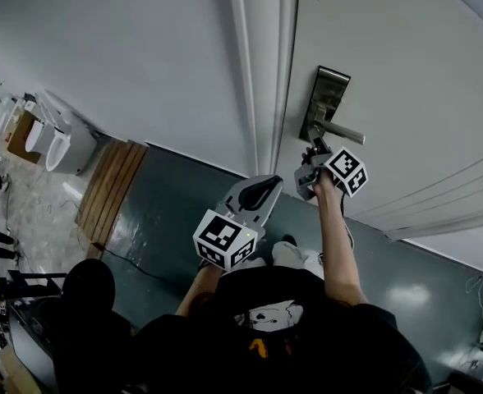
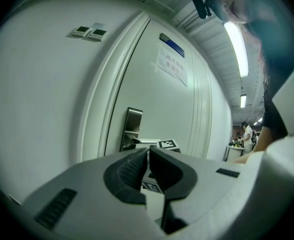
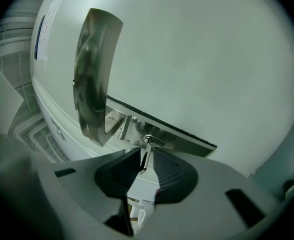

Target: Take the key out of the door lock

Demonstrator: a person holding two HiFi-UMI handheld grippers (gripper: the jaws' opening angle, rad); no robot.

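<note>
R gripper (image 3: 148, 149) jaws apart; key (image 3: 146, 155) hangs btw pads at 12 o'clock, seated in lock (image 3: 137, 130), not clamped. L gripper (image 2: 148, 151) jaws together, empty. Risk: an off-centre clamp probably skews key, so it binds or slips on pull.

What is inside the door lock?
A key sticks out of the lock and hangs between the jaws of the right gripper. The part pushed into the lock is covered and cannot be seen.
</note>
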